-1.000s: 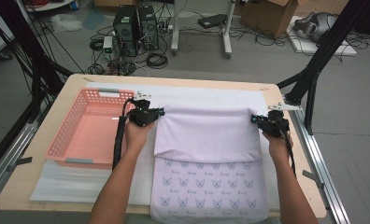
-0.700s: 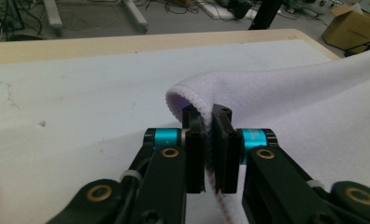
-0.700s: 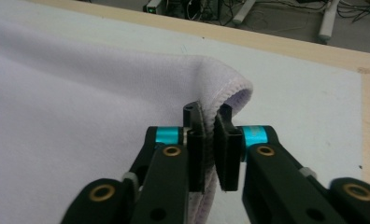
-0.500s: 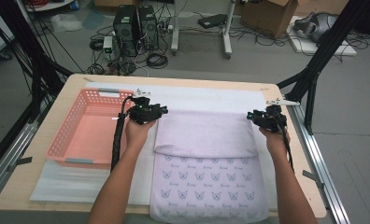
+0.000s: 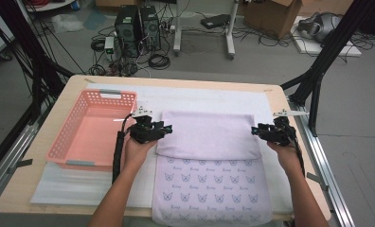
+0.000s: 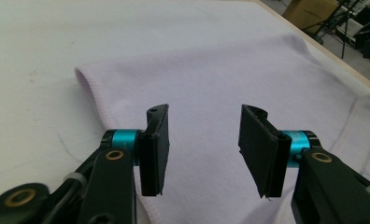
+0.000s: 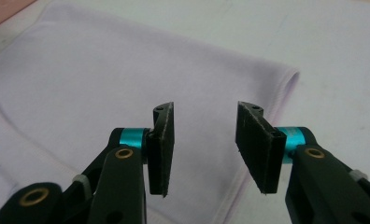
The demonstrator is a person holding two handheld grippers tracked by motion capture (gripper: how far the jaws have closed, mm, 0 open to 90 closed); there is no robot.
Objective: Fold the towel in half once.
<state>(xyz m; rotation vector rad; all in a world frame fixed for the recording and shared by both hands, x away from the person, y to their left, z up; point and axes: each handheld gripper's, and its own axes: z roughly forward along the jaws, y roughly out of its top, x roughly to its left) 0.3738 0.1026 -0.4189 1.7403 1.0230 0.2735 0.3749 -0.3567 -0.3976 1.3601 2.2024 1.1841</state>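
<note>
A pale lilac towel (image 5: pixel 207 137) lies on the white mat, its far half folded over so the plain side faces up. The printed half (image 5: pixel 209 189) reaches the near edge. My left gripper (image 5: pixel 166 127) is at the flap's left edge, my right gripper (image 5: pixel 254 131) at its right edge. Both have just been opening. In the left gripper view the jaws (image 6: pixel 204 140) stand apart above the towel (image 6: pixel 211 70) with nothing pinched. The right gripper view shows the same: parted jaws (image 7: pixel 204 140) over the flap's corner (image 7: pixel 103 79).
A pink plastic basket (image 5: pixel 93 127) stands on the table's left, close to my left hand. A white mat (image 5: pixel 209 99) covers the wooden table (image 5: pixel 72 85). Black frame posts rise at both sides, and cables and computers lie on the floor beyond.
Both grippers have let go of the folded-over towel edge and opened. They have drawn back a little toward the person, and the flap now lies flat.
</note>
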